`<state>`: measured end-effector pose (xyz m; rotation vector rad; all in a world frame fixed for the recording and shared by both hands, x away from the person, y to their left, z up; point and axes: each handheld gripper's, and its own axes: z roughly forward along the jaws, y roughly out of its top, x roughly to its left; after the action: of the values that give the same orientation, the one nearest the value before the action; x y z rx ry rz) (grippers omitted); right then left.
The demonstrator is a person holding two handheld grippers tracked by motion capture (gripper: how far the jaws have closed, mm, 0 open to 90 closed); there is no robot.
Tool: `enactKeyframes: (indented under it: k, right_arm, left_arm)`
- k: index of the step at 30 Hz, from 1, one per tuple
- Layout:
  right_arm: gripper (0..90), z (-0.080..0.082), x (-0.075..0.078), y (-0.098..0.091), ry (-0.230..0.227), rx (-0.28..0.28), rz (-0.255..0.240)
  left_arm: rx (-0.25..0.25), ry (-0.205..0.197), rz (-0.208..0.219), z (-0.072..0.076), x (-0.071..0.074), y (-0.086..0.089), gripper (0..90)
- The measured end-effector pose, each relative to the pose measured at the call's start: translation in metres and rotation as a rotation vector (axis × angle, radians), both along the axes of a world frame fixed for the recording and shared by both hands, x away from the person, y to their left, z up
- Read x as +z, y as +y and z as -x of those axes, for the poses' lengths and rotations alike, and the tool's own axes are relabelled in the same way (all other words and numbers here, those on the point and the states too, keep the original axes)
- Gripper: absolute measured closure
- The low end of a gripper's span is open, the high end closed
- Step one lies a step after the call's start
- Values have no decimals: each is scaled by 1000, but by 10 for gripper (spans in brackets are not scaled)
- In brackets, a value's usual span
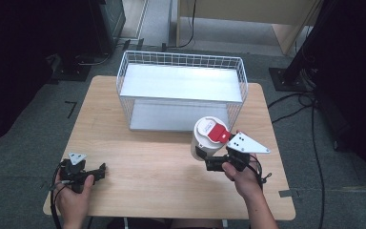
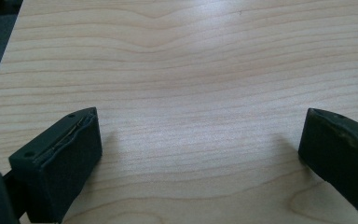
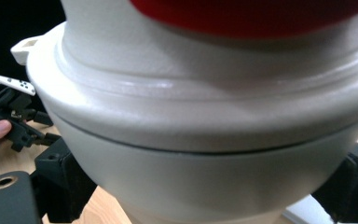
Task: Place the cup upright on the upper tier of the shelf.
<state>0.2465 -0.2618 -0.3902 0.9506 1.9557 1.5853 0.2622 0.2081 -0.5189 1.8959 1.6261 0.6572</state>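
Our two grippers are black — the left gripper [image 1: 83, 172] and right gripper [image 1: 218, 160] each carry a grey three-cornered plate [image 1: 246, 142] dotted with small holes. Black cables [image 1: 54, 200] trail back — forearms bare.

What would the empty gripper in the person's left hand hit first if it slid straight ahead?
Probably nothing soon: the left gripper points rightward along the bare light wooden table. Its open jaws frame bare wood. Further on, it might meet the right gripper holding the white red-lidded cup, though alignment is unclear.
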Motion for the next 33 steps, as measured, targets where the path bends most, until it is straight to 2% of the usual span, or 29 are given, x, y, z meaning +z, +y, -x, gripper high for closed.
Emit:
enactKeyframes:
  k: [12, 20, 26, 33]
  right_arm:
    - [90, -24, 22, 15, 7, -34, -18]
    - [90, -42, 42, 20, -18, -64, 6]
    - [90, -53, 55, 23, -23, -89, -10]
    - [91, -67, 64, 27, -37, -110, -16]
  left_arm:
    - [0, 1, 1, 0, 0, 0, 0]
    - [-1, 1, 0, 0, 0, 0, 0]
    - [-1, 1, -2, 0, 0, 0, 0]
    - [0, -1, 0, 0, 0, 0, 0]
